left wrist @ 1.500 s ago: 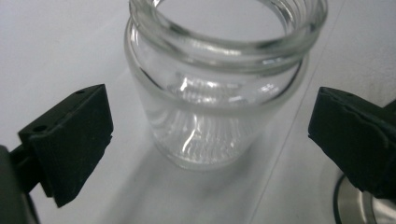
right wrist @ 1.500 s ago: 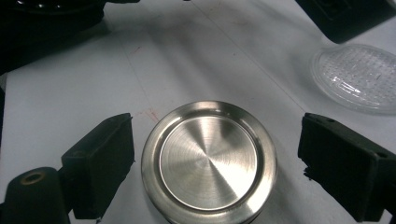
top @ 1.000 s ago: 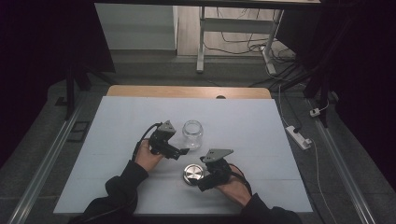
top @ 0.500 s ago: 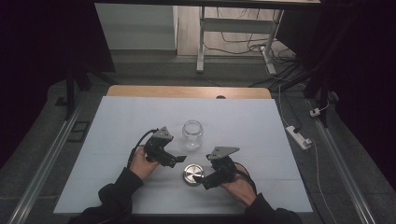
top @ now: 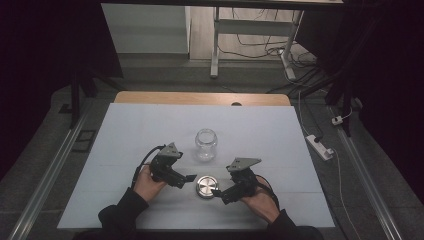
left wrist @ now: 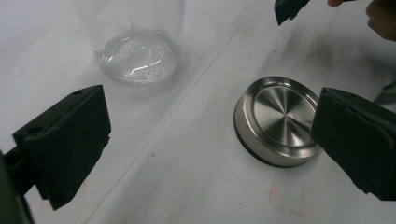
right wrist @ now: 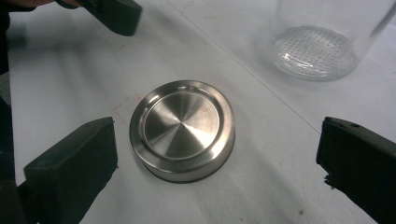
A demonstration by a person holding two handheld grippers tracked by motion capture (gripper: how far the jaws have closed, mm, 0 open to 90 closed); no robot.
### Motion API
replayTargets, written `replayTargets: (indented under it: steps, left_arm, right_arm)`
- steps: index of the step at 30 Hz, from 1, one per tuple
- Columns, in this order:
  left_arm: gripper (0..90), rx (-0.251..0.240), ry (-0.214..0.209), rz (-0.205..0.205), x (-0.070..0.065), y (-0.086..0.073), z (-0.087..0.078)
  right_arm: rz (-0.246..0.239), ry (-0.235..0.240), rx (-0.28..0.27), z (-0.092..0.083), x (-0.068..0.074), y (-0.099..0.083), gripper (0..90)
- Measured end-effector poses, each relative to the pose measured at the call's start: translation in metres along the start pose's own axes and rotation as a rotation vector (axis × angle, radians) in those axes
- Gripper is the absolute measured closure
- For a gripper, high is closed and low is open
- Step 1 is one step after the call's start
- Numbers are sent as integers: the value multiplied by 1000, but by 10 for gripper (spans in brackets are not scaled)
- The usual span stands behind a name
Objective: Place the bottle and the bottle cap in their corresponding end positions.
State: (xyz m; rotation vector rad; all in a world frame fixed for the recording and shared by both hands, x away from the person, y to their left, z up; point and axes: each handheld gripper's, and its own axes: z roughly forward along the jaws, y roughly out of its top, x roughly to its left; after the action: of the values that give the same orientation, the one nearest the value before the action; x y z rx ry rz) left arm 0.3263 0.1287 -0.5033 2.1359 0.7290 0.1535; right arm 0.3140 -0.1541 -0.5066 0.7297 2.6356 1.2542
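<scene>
A clear glass jar (top: 206, 144) stands upright and open-topped in the middle of the white table (top: 125, 130). Its round steel lid (top: 205, 186) lies flat in front of it. My left gripper (top: 186, 178) is just left of the lid, open, with the lid (left wrist: 280, 119) by its right pad (left wrist: 355, 140) and the jar's base (left wrist: 137, 56) ahead. My right gripper (top: 216, 192) sits at the lid's right, and its jaws have just been opening. The lid (right wrist: 182, 128) lies loose between its wide pads (right wrist: 74, 163), touching neither. The jar (right wrist: 317, 46) is beyond.
A wooden strip (top: 200, 98) runs along the table's far edge. A power strip (top: 319, 146) lies on the floor at the right, and a desk frame with cables (top: 250, 45) stands behind. The other gripper's jaw tip (right wrist: 112, 14) pokes in beyond the lid.
The left gripper has drawn back from the jar towards the person, ending beside the lid. The right gripper's jaws have spread wider around the lid, which stayed on the table.
</scene>
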Motion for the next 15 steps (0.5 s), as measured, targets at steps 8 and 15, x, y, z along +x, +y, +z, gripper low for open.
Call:
replayTargets:
  steps: [8, 15]
  left_arm:
    - [0, -7, 4, -17, -4, -10, -13]
    - [0, 1, 27, -25, -5, -21, -23]
  right_arm:
    - [-11, -8, 20, -4, 1, -3, 0]
    - [-8, -19, 15, -10, -1, -8, 0]
